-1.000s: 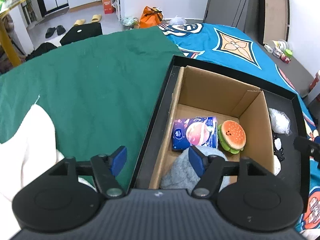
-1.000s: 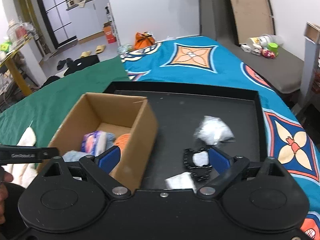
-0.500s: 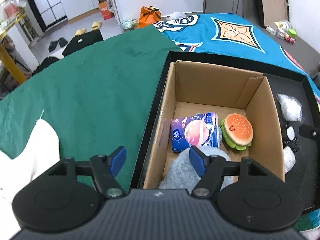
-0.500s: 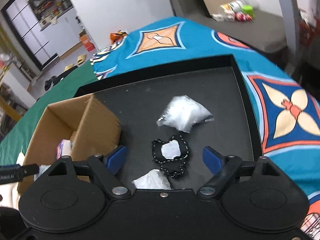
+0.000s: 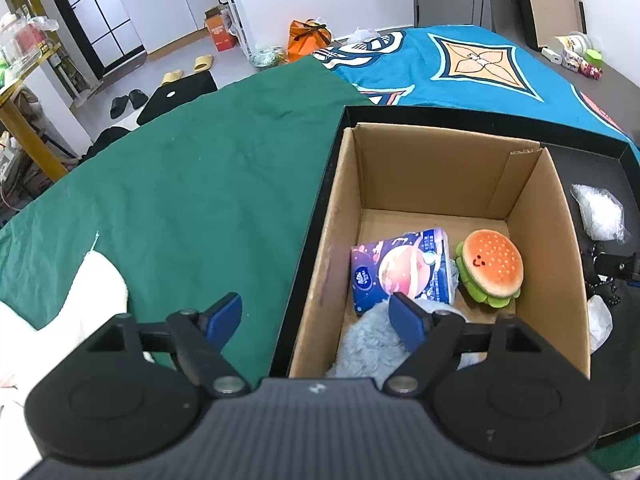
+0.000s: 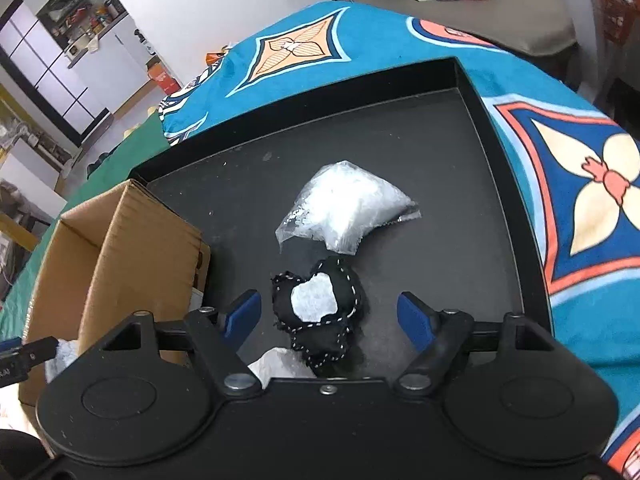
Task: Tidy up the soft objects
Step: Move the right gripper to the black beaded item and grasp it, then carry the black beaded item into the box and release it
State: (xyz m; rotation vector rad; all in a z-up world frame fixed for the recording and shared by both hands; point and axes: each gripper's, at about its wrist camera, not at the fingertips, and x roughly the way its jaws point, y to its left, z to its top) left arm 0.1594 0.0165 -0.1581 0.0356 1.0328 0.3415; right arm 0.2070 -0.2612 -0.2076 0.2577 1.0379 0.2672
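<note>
A cardboard box (image 5: 536, 240) stands at the left end of a black tray (image 6: 400, 140). Inside it lie a purple tissue pack (image 5: 400, 268), a burger plush (image 5: 490, 266) and a grey-blue fluffy toy (image 5: 368, 348). My left gripper (image 5: 316, 316) hovers over the box's left wall; its jaws are opening and hold nothing. On the tray floor lie a clear bag of white filling (image 6: 348, 208), a black stitched plush with a white patch (image 6: 320, 300) and a white lump (image 6: 280, 364). My right gripper (image 6: 328, 316) is low over the black plush. The plush lies between its closing jaws, and the pads are clear of it.
The tray rests on a bed covered by a green cloth (image 5: 180, 184) and a blue patterned blanket (image 5: 460, 64). A white cloth (image 5: 92, 296) lies at the near left. Beyond the bed's far edge is a floor with slippers and bags.
My right gripper has come down toward the tray and rolled, its jaws narrowing around the black plush. The left gripper has shifted a little over the box and its jaws have widened.
</note>
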